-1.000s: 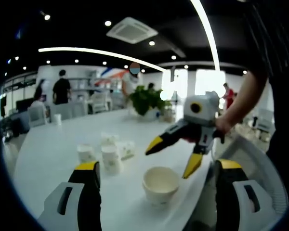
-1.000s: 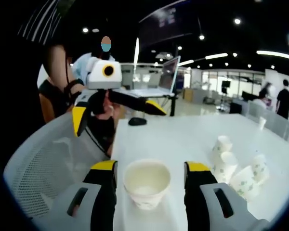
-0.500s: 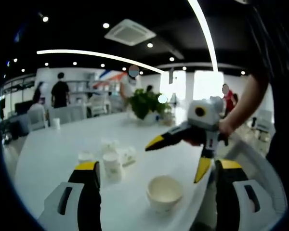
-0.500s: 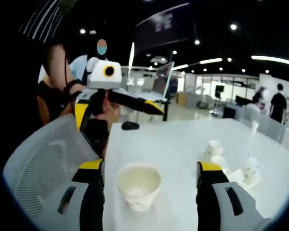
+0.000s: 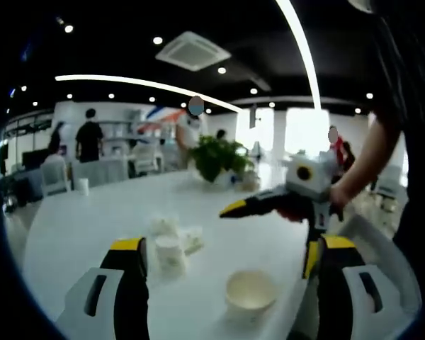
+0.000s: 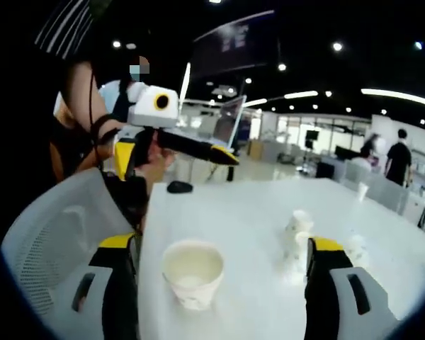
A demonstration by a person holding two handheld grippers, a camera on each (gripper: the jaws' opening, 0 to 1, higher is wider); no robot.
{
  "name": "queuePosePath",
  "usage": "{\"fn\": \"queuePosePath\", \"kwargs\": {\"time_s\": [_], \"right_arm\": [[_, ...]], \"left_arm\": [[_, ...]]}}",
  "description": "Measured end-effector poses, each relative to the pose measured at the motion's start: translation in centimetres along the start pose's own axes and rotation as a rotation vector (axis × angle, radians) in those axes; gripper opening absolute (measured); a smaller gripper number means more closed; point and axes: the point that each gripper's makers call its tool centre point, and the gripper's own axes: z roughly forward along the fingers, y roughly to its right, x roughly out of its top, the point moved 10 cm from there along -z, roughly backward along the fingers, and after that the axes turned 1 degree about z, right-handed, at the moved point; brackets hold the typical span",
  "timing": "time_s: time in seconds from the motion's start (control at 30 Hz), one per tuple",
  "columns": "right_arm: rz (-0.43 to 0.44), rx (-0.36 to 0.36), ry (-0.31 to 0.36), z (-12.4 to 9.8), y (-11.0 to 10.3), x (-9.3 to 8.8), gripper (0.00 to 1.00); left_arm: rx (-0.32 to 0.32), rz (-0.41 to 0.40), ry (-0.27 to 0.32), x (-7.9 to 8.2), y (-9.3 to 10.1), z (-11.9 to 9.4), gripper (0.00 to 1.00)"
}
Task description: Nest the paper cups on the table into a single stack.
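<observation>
An upright white paper cup (image 5: 250, 294) (image 6: 191, 273) stands alone near the table's front edge. Further in, several more paper cups (image 5: 171, 244) (image 6: 296, 234) cluster together, some lying on their sides. My left gripper (image 5: 232, 248) is open, with the lone cup low between its jaws and untouched. My right gripper (image 6: 221, 244) is open wide, and the lone cup sits nearer its left jaw, clear of both. The right gripper (image 5: 273, 234) hangs open over the table edge in the left gripper view. The left gripper (image 6: 176, 159) is held open above the table's far end in the right gripper view.
The white table (image 5: 85, 227) (image 6: 255, 212) is long. A white mesh chair (image 6: 57, 234) (image 5: 382, 248) stands at its edge. A black mouse (image 6: 178, 187) and a laptop (image 6: 227, 127) lie beyond. A potted plant (image 5: 216, 156) and another cup (image 5: 83, 186) stand far off. People stand in the background.
My right gripper's jaws have spread wider. Both cameras have drawn back from the table, so the lone cup sits lower and smaller in each view. No cup has moved.
</observation>
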Motion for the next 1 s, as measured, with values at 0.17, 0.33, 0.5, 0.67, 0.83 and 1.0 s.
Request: {"fn": "queuePosePath", "kwargs": {"time_s": [0.17,0.33,0.5,0.67,0.83,1.0], "right_arm": [[-0.002,-0.009,0.006,-0.1,-0.1,0.1,1.0],[-0.002,-0.016,0.009,-0.3,-0.3,-0.1,1.0],[0.002,-0.03,0.012,-0.6,-0.5,-0.1,1.0],[0.016,-0.048,0.007,-1.1,-0.5,-0.5,0.99],[0.028,-0.067,0.007,-1.7,-0.5,-0.8,0.97],[0.035,-0.085,0.01,-1.8,-0.4,-1.1,0.97]], "left_arm": [[0.001,0.001,0.004,0.4,-0.5,0.3,0.99],[0.003,-0.011,0.014,0.8,-0.9,0.5,0.99],[0.001,-0.015,0.017,1.1,-1.6,1.1,0.99],[-0.014,-0.014,0.01,1.2,-2.4,2.3,0.99],[-0.026,-0.022,-0.002,1.3,-2.9,3.4,0.99],[-0.047,-0.015,-0.017,1.4,-3.3,4.5,0.98]]}}
